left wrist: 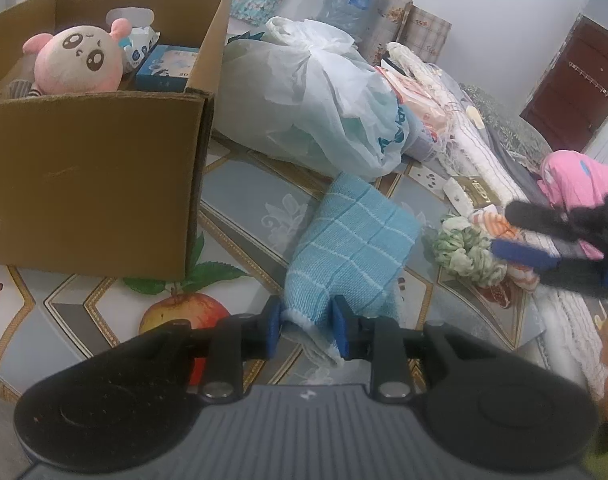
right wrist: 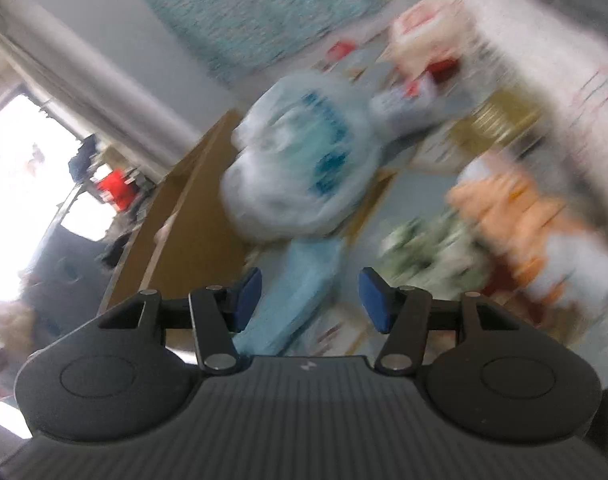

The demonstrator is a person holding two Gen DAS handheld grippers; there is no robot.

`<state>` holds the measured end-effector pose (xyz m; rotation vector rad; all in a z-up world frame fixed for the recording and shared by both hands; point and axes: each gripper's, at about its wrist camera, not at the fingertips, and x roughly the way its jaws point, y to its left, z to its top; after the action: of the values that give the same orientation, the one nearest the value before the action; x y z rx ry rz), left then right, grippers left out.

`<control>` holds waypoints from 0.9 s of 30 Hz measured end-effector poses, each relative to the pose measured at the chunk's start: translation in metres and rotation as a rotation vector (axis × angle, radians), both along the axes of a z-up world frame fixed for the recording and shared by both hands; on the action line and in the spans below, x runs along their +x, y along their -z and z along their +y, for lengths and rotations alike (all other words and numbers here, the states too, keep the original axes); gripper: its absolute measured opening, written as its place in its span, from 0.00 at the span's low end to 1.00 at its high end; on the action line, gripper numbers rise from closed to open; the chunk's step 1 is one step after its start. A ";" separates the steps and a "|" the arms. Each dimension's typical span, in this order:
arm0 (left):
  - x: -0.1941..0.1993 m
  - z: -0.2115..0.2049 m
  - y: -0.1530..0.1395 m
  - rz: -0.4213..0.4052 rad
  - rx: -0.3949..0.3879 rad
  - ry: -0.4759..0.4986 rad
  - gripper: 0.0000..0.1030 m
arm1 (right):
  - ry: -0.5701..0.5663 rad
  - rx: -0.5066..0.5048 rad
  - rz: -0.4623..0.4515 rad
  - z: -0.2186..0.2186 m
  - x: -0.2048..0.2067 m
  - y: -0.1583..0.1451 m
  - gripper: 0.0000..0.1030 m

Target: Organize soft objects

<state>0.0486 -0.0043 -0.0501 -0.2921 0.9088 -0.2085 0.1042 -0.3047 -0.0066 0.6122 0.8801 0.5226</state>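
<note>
Left tongs (left wrist: 307, 330) pinching blue towel (left wrist: 354, 248), right tongs (right wrist: 310, 300) wide apart, plush (left wrist: 78, 62) boxed in left view only.

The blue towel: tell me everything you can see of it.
The blue towel is a light blue woven cloth with thin white grid lines and a white hem. It lies folded or bunched on the patterned table, right of the cardboard box and in front of the white plastic bag. The left gripper is shut on its near edge.
</note>
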 end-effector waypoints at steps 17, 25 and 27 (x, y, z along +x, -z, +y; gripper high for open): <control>0.003 0.001 0.001 -0.001 -0.017 0.018 0.30 | -0.010 0.119 0.159 0.022 0.030 0.035 0.58; 0.001 0.000 -0.003 -0.014 -0.021 0.030 0.30 | -0.022 0.186 0.258 0.049 0.026 0.060 0.42; 0.000 0.000 -0.003 -0.020 -0.023 0.035 0.30 | -0.014 0.188 0.251 0.050 0.026 0.059 0.39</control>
<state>0.0487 -0.0046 -0.0466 -0.2951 0.8926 -0.2534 0.1297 -0.2549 -0.0653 0.8568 1.0796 0.5522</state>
